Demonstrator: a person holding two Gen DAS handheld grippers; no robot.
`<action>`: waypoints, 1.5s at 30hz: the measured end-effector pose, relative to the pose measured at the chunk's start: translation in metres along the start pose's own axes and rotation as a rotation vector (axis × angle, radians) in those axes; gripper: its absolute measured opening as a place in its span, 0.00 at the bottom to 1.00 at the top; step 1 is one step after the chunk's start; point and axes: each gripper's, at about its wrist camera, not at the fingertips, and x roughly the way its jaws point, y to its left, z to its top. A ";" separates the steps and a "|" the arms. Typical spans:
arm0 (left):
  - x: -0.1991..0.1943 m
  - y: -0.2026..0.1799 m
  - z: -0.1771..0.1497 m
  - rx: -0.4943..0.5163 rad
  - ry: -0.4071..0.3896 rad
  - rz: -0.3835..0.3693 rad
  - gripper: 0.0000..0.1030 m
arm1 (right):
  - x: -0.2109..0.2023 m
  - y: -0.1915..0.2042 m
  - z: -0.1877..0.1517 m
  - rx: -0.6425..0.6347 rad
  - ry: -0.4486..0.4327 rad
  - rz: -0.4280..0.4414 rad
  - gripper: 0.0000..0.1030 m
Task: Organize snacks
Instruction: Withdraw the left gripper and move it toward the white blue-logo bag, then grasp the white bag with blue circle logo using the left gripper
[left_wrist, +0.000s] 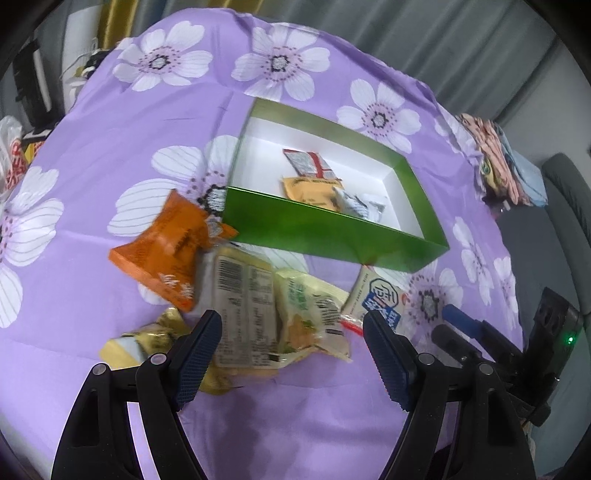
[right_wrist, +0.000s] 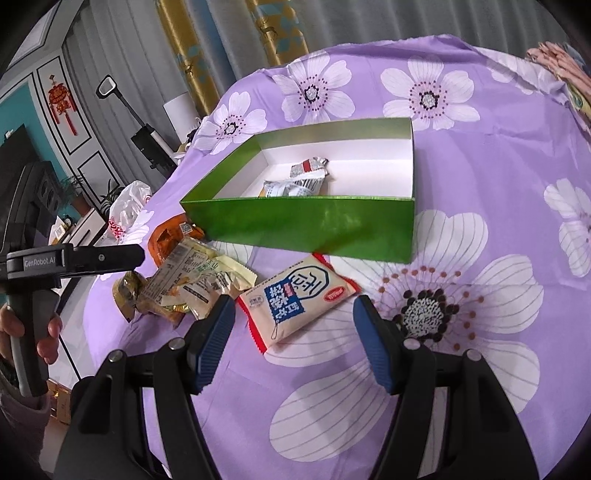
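A green box (left_wrist: 325, 236) (right_wrist: 306, 225) with a white inside stands on the purple flowered cloth and holds a few snack packets (left_wrist: 314, 184) (right_wrist: 299, 181). In front of it lies a pile of packets: an orange one (left_wrist: 162, 247) (right_wrist: 166, 240), pale yellow ones (left_wrist: 266, 310) (right_wrist: 192, 277), a gold one (left_wrist: 147, 339). A white packet with blue print (right_wrist: 295, 295) (left_wrist: 380, 295) lies apart to the right. My left gripper (left_wrist: 291, 328) is open over the yellow packets. My right gripper (right_wrist: 293, 317) is open just before the white packet.
A folded patterned cloth (left_wrist: 498, 162) lies at the table's far right edge. A white plastic bag (right_wrist: 125, 210) sits at the left edge. Curtains and a TV cabinet stand beyond the table. The left gripper's body (right_wrist: 74, 258) shows at left.
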 end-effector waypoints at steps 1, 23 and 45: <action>0.002 -0.004 0.000 0.012 0.001 0.002 0.76 | 0.000 0.000 -0.001 -0.002 0.000 0.001 0.65; 0.075 -0.097 0.021 0.289 0.098 -0.082 0.76 | 0.015 -0.014 -0.012 0.033 0.023 0.025 0.65; 0.134 -0.106 0.023 0.296 0.360 -0.102 0.76 | 0.031 -0.011 -0.012 0.034 0.073 0.056 0.65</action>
